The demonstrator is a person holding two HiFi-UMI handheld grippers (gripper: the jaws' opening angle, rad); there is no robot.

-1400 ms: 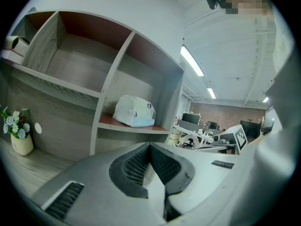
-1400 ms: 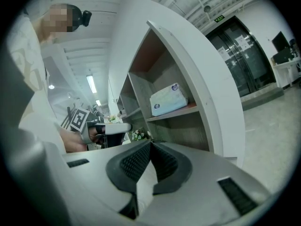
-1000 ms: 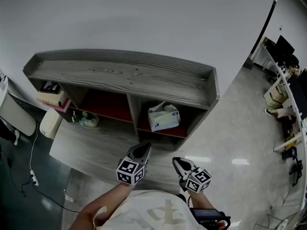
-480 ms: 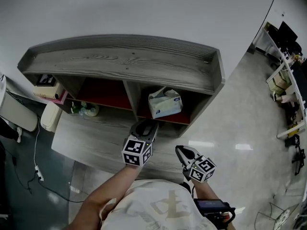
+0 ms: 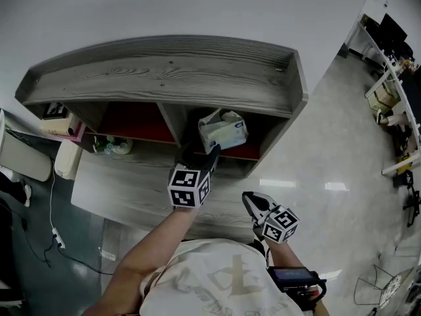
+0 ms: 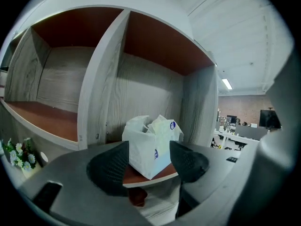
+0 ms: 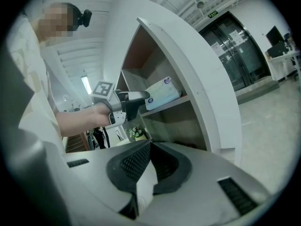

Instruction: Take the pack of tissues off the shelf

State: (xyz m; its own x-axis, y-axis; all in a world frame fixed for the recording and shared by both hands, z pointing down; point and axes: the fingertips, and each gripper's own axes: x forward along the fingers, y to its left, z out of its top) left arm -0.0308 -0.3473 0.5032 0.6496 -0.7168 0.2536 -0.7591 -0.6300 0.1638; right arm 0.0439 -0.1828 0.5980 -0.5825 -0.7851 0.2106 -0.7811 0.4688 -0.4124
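Note:
The pack of tissues (image 5: 223, 129) is a white plastic bundle standing on the red board of the right compartment of the grey wooden shelf (image 5: 164, 71). My left gripper (image 5: 209, 155) reaches up to that compartment's front. Its jaws have just been opening. In the left gripper view the pack of tissues (image 6: 153, 140) stands framed by the wide-apart pads (image 6: 110, 166), which do not press on it. My right gripper (image 5: 252, 204) hangs back near my body. Its jaws (image 7: 150, 145) are shut and hold nothing. In the right gripper view the left gripper (image 7: 134, 98) points at the pack of tissues (image 7: 162, 92).
The left compartment is bare. A small bunch of flowers (image 5: 112, 147) stands on the lower grey board (image 5: 125, 189). A box with a marker (image 5: 59, 120) and a white appliance (image 5: 66, 160) are at the shelf's left end. Office desks (image 5: 395, 110) line the far right.
My left gripper has moved forward and up to the right compartment, and its jaws have gone from shut to wide open. The right gripper has stayed where it was.

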